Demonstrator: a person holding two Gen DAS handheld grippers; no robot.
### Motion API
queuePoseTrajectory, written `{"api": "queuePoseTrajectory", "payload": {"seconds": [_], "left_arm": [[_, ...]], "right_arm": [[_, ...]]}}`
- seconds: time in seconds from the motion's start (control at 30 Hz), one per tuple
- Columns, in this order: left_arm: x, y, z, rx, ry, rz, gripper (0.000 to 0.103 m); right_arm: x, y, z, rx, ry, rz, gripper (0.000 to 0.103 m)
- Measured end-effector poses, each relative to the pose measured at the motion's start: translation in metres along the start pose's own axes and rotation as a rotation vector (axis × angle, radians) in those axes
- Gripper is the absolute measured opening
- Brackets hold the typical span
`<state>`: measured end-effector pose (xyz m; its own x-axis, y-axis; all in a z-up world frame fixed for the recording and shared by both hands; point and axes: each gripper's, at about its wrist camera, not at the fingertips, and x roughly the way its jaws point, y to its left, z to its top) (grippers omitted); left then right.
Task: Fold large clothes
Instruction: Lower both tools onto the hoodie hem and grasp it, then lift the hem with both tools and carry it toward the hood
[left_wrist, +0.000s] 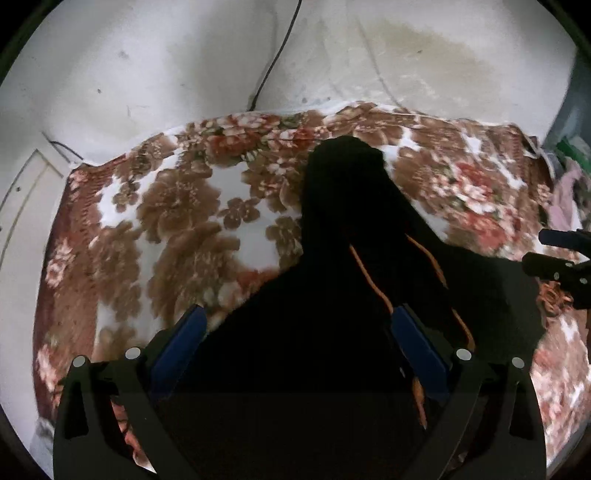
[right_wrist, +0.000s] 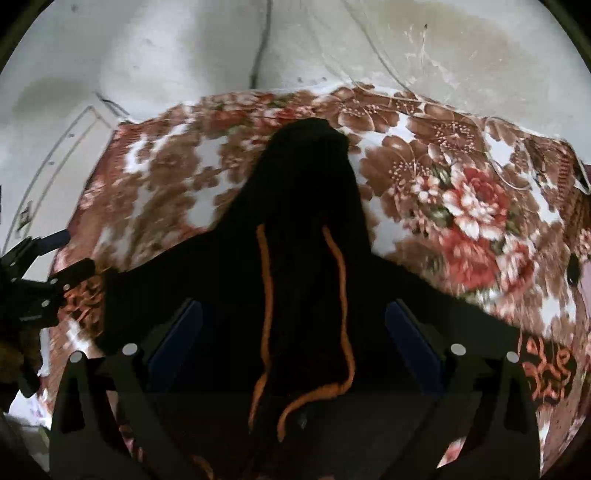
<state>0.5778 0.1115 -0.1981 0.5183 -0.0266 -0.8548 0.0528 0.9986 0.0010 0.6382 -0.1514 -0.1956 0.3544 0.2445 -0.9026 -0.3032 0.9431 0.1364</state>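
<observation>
Both tools read as spread wide on my feeds: the left tool (left_wrist: 297, 328) shows its two blue-padded fingers (left_wrist: 184, 339) far apart with nothing pinched between them, and the right tool (right_wrist: 291, 325) stands the same way, blue pads (right_wrist: 410, 339) parted and empty. Between and beneath each pair of fingers lies the black garment (left_wrist: 332, 295), a dark hooded piece spread flat; I see its hood reaching toward 12 o'clock in both views and its sleeves running out toward 3 and 9 o'clock. Two orange drawstrings (right_wrist: 267, 295) trail down its middle toward 6 o'clock, curling at their ends in the right wrist view. Whether either tool touches the cloth I cannot tell, since the black fabric swallows all detail. Out at 3 o'clock in my left view I catch the right tool (left_wrist: 557, 258) beside the sleeve; at 9 o'clock in my right view the left tool (right_wrist: 40, 269) sits near the other sleeve. Under the garment lies a floral blanket (left_wrist: 166, 206), brown and red blooms on white. Beyond it at 12 o'clock is a stained pale wall (left_wrist: 147, 55) with a thin black cable (left_wrist: 275, 59) hanging down it.
</observation>
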Motion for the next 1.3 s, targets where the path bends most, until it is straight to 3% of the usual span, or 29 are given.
{"api": "queuePoseTrajectory", "payload": {"seconds": [0.33, 0.43, 0.6, 0.73, 0.8, 0.87, 0.9, 0.93, 0.97, 1.0, 1.07, 1.13, 1.3], "left_arm": [[0.155, -0.004, 0.093, 0.035, -0.026, 0.013, 0.098], [0.194, -0.011, 0.117, 0.054, -0.024, 0.013, 0.096], [0.226, -0.023, 0.146, 0.087, -0.064, 0.005, 0.090], [0.255, -0.026, 0.158, 0.091, -0.039, -0.003, 0.077], [0.267, -0.029, 0.157, 0.106, -0.025, 0.002, 0.077], [0.280, -0.034, 0.155, 0.131, -0.013, -0.010, 0.077], [0.286, -0.037, 0.153, 0.140, 0.000, -0.019, 0.077], [0.294, -0.039, 0.150, 0.143, 0.025, -0.022, 0.077], [0.304, -0.043, 0.146, 0.138, 0.064, -0.036, 0.066], [0.312, -0.047, 0.143, 0.137, 0.096, -0.057, 0.044], [0.317, -0.056, 0.138, 0.160, 0.114, -0.059, 0.034], [0.307, -0.059, 0.141, 0.177, 0.092, -0.063, 0.010], [0.264, -0.047, 0.154, 0.134, 0.060, -0.106, 0.007]], "right_arm": [[0.168, -0.046, 0.093, -0.037, 0.035, -0.029, 0.098], [0.198, -0.063, 0.119, 0.028, 0.033, -0.017, 0.098], [0.227, -0.069, 0.147, 0.040, 0.002, 0.022, 0.097], [0.251, -0.068, 0.154, 0.035, 0.032, 0.067, 0.080], [0.261, -0.067, 0.152, 0.031, 0.058, 0.070, 0.074], [0.270, -0.066, 0.150, 0.053, 0.080, 0.127, 0.058], [0.273, -0.069, 0.148, 0.078, 0.086, 0.181, 0.043], [0.274, -0.070, 0.146, 0.079, 0.087, 0.178, 0.025], [0.275, -0.070, 0.143, 0.063, 0.086, 0.145, 0.020], [0.275, -0.070, 0.141, 0.051, 0.083, 0.138, 0.018], [0.270, -0.071, 0.141, 0.038, 0.081, 0.122, 0.016], [0.255, -0.068, 0.144, -0.001, 0.058, 0.097, 0.015], [0.203, -0.058, 0.147, -0.083, -0.009, 0.064, 0.015]]}}
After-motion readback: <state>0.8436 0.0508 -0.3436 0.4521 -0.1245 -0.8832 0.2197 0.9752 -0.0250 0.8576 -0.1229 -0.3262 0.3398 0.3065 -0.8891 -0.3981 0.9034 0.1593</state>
